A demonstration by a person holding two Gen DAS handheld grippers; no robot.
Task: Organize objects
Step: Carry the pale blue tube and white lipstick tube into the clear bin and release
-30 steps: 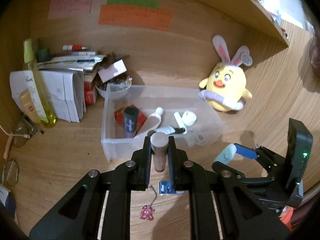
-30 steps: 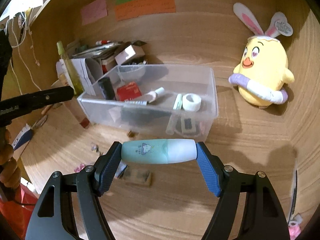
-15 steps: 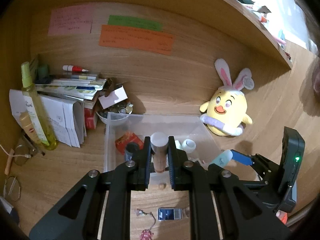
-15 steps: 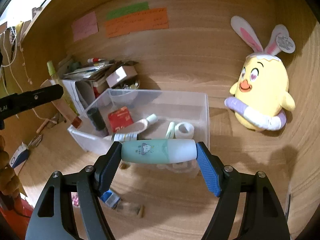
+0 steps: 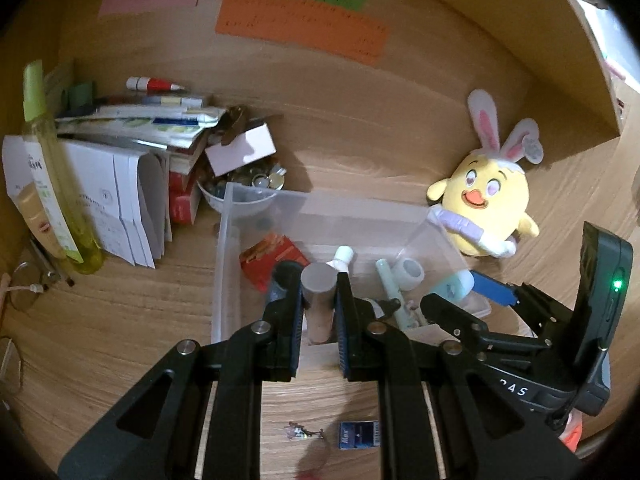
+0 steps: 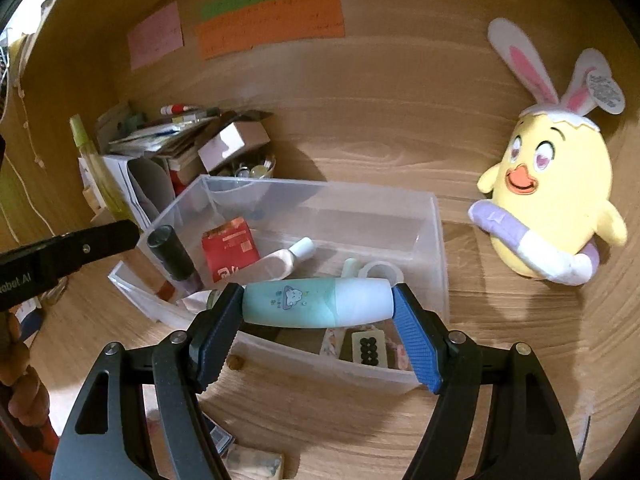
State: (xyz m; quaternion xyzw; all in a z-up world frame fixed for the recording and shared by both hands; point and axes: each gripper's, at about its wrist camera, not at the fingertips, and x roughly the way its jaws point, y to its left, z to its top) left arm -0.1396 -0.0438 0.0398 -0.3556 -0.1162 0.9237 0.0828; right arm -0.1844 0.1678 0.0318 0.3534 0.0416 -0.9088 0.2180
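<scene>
While my right claw point(image 6: 318, 306) is clamping the teal bottle point(image 6: 316, 304) crosswise, I am hovering it just before the clear bin point(image 6: 438, 240), ahead and below.

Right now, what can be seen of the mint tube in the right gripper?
The mint tube is a stubby rounded cylinder that looks like smooth plastic, mint green with a white cap end and a small cloud cartoon printed on the green part. It lies level and crosswise, clamped end to end by the right gripper, one pad on the green end and the blue pad on the white end. It hangs over the front of the clear bin; only the pads touch it.
</scene>
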